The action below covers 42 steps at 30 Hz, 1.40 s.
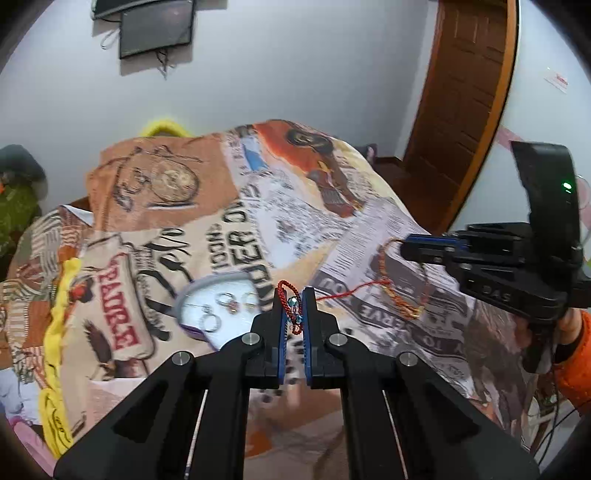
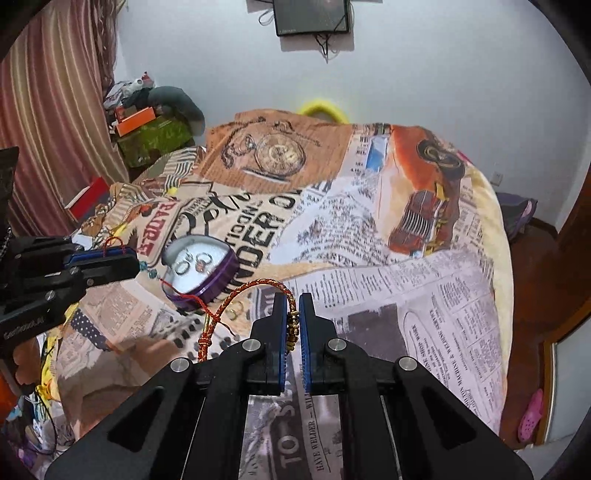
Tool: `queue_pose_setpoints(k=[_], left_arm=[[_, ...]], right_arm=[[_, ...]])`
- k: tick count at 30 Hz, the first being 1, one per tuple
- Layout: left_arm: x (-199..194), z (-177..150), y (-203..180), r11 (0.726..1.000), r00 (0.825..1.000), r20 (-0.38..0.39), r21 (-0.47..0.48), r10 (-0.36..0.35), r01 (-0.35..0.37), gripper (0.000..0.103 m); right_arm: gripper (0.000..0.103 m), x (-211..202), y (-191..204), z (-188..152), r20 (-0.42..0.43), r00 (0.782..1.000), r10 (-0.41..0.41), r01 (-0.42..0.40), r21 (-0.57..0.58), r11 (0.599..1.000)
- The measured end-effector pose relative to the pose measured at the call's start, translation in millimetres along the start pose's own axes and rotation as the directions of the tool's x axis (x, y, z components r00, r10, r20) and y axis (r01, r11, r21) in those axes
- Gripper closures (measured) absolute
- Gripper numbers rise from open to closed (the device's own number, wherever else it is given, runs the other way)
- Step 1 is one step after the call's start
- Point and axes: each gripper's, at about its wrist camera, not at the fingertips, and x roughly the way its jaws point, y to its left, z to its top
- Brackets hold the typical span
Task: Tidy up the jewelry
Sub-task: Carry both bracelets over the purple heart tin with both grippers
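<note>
My left gripper (image 1: 294, 308) is shut on a red cord bracelet with blue beads (image 1: 291, 306), held above the printed blanket. It also shows in the right wrist view (image 2: 110, 260), with beads (image 2: 149, 271) and red thread hanging. My right gripper (image 2: 294, 317) is shut on a gold-and-red braided bracelet (image 2: 255, 291), whose loop hangs left. It shows in the left wrist view (image 1: 406, 251) with its bracelet (image 1: 402, 295). A purple heart-shaped jewelry box (image 2: 207, 273) lies open on the blanket with several rings (image 2: 201, 263) inside; it also shows in the left wrist view (image 1: 218, 306).
The newspaper-print blanket (image 2: 406, 258) covers a bed. A small gold ring (image 2: 233, 314) lies on it near the box. A wall-mounted screen (image 2: 312, 14), curtain (image 2: 48, 110) and cluttered boxes (image 2: 147, 129) are at the left; a wooden door (image 1: 461, 110) is at the right.
</note>
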Motion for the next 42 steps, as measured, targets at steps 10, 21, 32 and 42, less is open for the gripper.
queue_pose_setpoints(k=[10,21,32,42], left_arm=[[-27,4,47,0.994,0.995,0.052,-0.067,0.084,-0.081,0.097],[-30,9,73,0.990,0.989,0.091,-0.082,0.118,-0.111,0.097],[3,16,93,0.990,0.992,0.087,-0.119,0.091,-0.080,0.097],[41,11,100,0.988,0.999,0.033,-0.149,0.038,-0.032,0.097]], right_arm=[[0.097,3,27,11,0.015,1.000,0.010,-0.009,-0.048,0.999],[0.097,31,50,28,0.007,0.999,0.051,-0.050,-0.059,0.997],[0.097,73,63,40,-0.033,0.996,0.079,-0.081,-0.050,0.995],[0.097,101,70,41,-0.079,0.993,0.087,-0.092,-0.057,0.994]])
